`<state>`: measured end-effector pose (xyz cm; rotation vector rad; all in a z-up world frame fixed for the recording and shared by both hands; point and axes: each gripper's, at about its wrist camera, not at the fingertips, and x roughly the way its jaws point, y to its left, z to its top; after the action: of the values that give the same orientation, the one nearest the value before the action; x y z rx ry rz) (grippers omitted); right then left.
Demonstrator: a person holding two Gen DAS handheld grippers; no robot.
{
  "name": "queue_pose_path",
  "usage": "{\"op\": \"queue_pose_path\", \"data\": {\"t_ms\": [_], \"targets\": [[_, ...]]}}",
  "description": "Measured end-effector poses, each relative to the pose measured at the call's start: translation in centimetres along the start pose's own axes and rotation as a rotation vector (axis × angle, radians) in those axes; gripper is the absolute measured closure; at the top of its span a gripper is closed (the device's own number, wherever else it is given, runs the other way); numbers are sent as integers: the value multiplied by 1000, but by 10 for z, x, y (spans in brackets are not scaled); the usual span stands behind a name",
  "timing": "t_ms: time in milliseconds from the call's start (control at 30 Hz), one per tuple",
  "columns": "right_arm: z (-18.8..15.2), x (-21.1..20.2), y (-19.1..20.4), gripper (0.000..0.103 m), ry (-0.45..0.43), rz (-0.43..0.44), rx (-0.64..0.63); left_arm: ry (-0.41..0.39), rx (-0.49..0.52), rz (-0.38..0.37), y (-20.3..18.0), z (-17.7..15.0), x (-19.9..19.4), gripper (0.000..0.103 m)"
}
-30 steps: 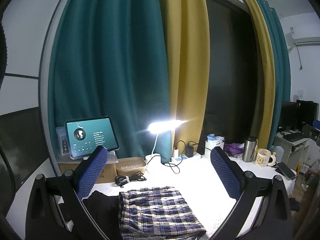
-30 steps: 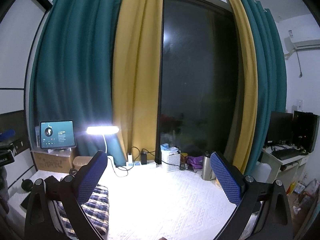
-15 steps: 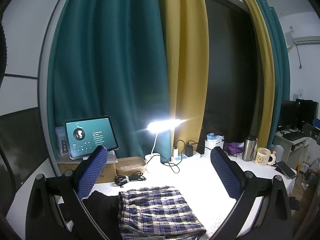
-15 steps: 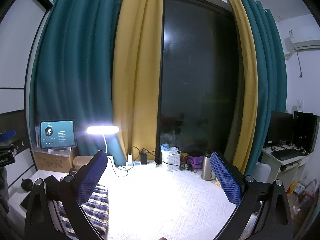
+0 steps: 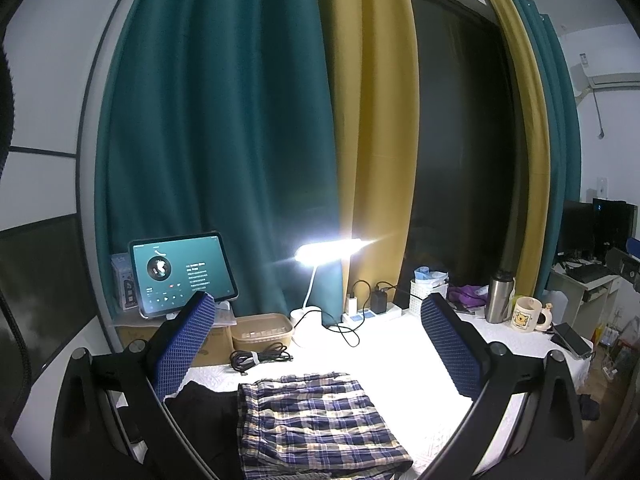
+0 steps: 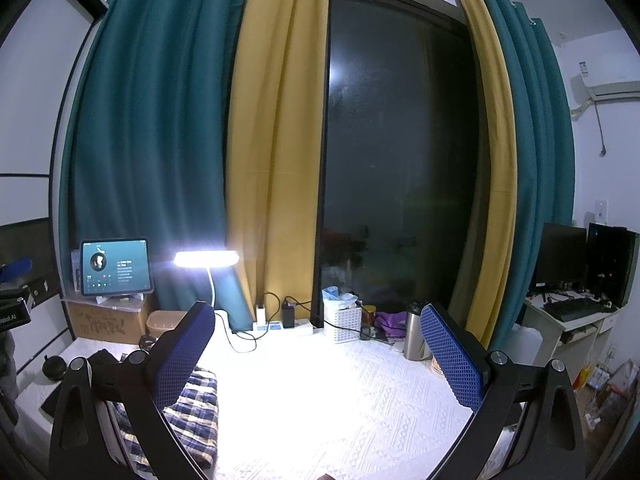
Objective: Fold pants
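The plaid pants [image 5: 316, 420], checked in navy, white and tan, lie folded into a flat, roughly rectangular stack on the white textured surface [image 5: 400, 364]. A gathered edge faces the far side. Their left edge touches a dark garment [image 5: 204, 412]. In the right wrist view they sit at lower left [image 6: 192, 412].

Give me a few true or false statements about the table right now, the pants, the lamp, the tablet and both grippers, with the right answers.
1. The plaid pants lie folded on the table. True.
2. The left gripper is clamped on the pants. False: it is open, holding nothing.
3. The desk lamp is switched off. False: it is lit.
4. The tablet screen is on. True.
5. The right gripper is open. True.
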<state>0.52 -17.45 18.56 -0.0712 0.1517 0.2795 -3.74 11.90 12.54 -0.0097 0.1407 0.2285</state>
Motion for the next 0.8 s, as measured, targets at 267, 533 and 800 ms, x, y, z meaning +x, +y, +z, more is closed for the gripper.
{"op": "queue_pose_path", "data": {"t_ms": [267, 533, 800], "targets": [[0, 1, -2, 0, 1, 2, -1, -2, 8, -10, 0, 1, 1, 1], [0, 0, -3, 0, 2, 4, -1, 1, 7, -18, 1, 0, 2, 1], [0, 1, -4, 0, 3, 5, -2, 0, 9, -23, 0, 0, 3, 1]]}}
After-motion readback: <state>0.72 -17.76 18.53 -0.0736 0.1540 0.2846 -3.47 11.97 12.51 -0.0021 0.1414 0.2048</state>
